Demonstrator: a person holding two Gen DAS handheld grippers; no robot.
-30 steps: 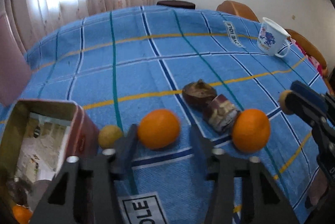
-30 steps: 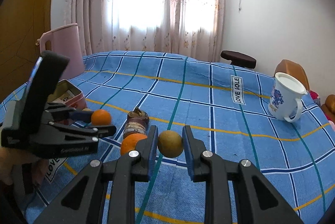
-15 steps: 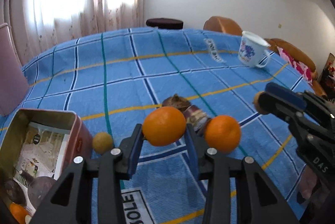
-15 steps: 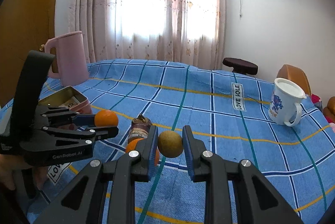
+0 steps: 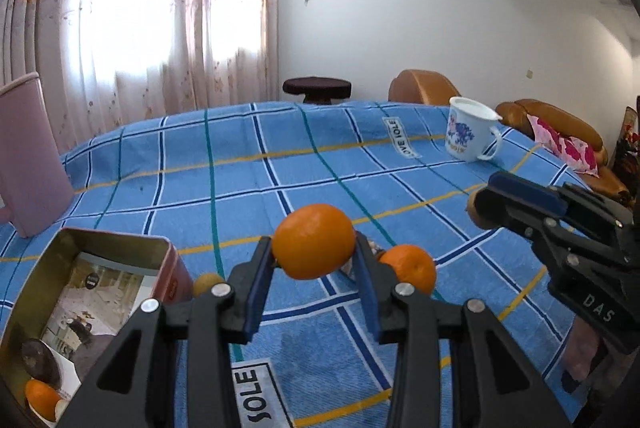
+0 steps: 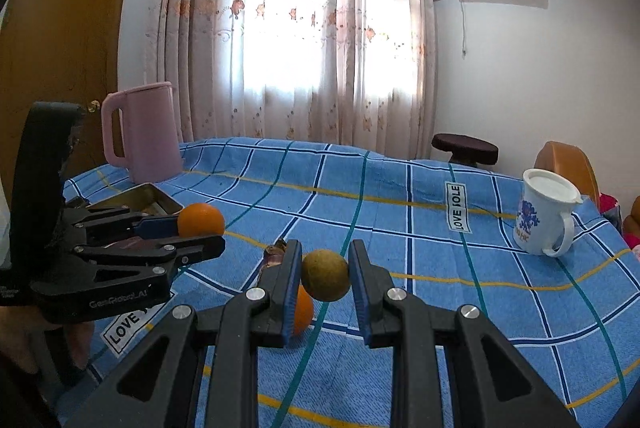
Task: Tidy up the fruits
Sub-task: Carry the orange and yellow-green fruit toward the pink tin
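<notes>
Above the blue checked worktop, the left hand-held gripper is clamped on an orange and holds it up in the air. To its left sits an open tin box with a picture paper inside. Down in the near corner of the box lie another orange fruit and a dark round thing, maybe a fruit too, but it is hard to tell. Just beside the box on the cloth is a small yellow-brown fruit. A second orange lies on the cloth just behind the gripper's right finger, and a dark fruit peeks out next to it. The right hand-held gripper is squeezed shut on a round brownish-green fruit, lifted off the cloth. From the left camera this gripper shows on the right side, well apart from the box. A pink jug stands at the far left of the worktop, behind the box. A white mug with a blue picture stands far off on the right
</notes>
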